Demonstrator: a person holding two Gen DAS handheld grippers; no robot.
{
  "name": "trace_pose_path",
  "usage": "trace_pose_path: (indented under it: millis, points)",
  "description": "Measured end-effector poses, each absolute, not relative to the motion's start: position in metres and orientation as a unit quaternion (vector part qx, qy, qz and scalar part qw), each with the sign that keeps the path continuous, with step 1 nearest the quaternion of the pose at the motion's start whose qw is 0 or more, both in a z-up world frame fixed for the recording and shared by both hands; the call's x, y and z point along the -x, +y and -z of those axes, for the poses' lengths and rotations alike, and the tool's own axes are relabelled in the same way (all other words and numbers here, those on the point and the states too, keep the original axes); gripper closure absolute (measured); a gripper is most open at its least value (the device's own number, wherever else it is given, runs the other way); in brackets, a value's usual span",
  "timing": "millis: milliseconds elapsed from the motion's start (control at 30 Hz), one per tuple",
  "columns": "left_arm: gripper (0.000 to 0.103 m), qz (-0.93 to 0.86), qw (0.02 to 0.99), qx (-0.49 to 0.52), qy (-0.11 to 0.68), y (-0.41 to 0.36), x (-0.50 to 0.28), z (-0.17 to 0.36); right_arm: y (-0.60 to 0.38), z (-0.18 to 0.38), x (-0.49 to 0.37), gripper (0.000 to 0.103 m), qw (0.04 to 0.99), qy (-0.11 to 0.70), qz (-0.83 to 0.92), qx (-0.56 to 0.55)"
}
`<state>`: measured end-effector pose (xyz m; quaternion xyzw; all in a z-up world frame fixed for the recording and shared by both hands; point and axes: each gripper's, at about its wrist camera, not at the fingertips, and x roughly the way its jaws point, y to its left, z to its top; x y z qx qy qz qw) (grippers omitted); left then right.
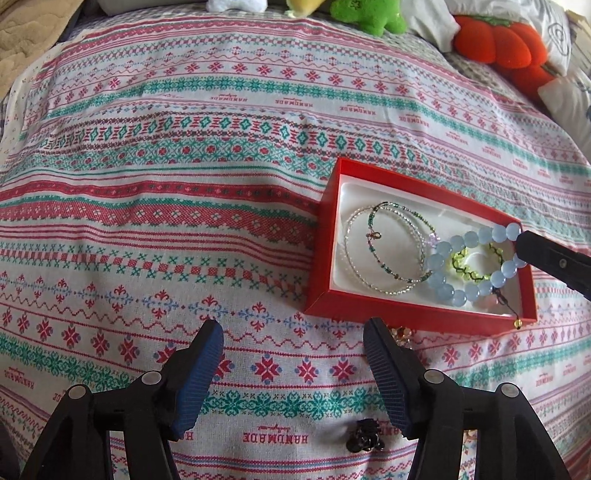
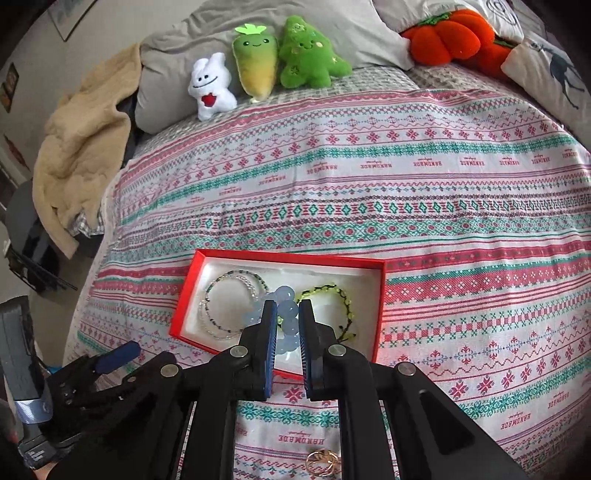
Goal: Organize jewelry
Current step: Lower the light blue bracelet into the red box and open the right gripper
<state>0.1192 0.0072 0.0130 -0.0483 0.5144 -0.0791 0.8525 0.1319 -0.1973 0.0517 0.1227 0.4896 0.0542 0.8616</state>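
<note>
A red jewelry box (image 1: 321, 251) (image 2: 184, 291) with a white lining lies on the patterned bedspread. In it lie thin clear and green bead bracelets (image 1: 384, 251) (image 2: 225, 306), a yellow-green bracelet (image 1: 476, 262) (image 2: 332, 299) and a light blue bead bracelet (image 1: 450, 280) (image 2: 286, 314). My right gripper (image 2: 288, 314) is over the box, its jaws narrowly apart around the blue beads; its tip also shows in the left wrist view (image 1: 532, 251). My left gripper (image 1: 293, 336) is open and empty over the cloth in front of the box. A dark charm (image 1: 364, 439) and gold rings (image 2: 323, 461) lie on the cloth.
Plush toys (image 2: 258, 66) and an orange pumpkin cushion (image 2: 450, 33) (image 1: 498, 40) line the far edge of the bed. A beige blanket (image 2: 81, 147) hangs at the left. A small amber piece (image 1: 402, 334) lies just in front of the box.
</note>
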Motion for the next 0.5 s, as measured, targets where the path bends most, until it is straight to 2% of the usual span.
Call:
trace_pose_path:
  millis: [400,467,500]
  points:
    - [0.036,0.088,0.846,0.034,0.526,-0.002,-0.120,-0.009,-0.210,-0.035,-0.138,0.089,0.853,0.509,-0.029,-0.106]
    - [0.036,0.089,0.845,0.031,0.527,-0.004,-0.118,-0.010,-0.211,-0.036,-0.135,0.080,0.851,0.513,-0.035,-0.107]
    - [0.035,0.089,0.845,0.029,0.527,-0.004,-0.118,-0.010,-0.211,-0.037,-0.132,0.072,0.851,0.514,-0.037,-0.105]
